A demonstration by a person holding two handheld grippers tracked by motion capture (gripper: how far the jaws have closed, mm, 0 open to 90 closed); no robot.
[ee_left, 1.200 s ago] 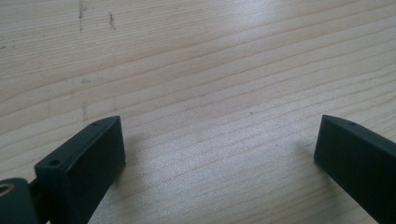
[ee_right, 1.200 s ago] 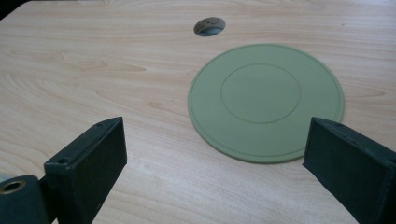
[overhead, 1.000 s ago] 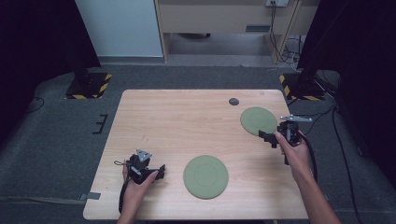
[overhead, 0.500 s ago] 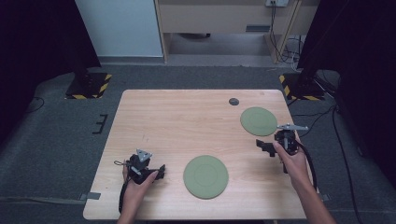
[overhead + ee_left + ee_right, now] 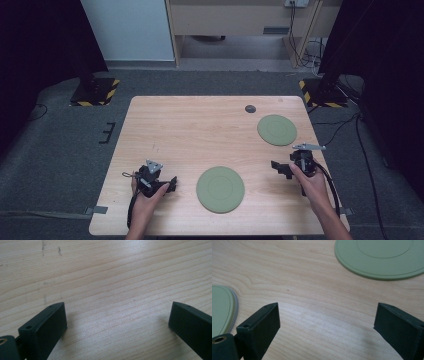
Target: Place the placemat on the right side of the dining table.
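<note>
Two flat green discs lie on the wooden table (image 5: 200, 130): a smaller one (image 5: 277, 130) at the far right and a larger one (image 5: 220, 189) near the front middle. My right gripper (image 5: 279, 169) is held low near the right edge, between the two discs, jaws pointing left. In the right gripper view it (image 5: 327, 315) stands open over bare wood, with the smaller disc (image 5: 382, 257) at top right and the larger disc's rim (image 5: 222, 310) at the left. My left gripper (image 5: 171, 184) rests at the front left, open over bare wood (image 5: 117, 315).
A small dark round object (image 5: 250, 108) lies near the table's far edge. Dark stands with yellow-black bases (image 5: 95, 92) flank the table on the grey floor. Cables (image 5: 345, 125) run along the floor on the right.
My right gripper has drawn back from the smaller disc toward the near edge of the table. The left gripper and both discs have stayed where they were.
</note>
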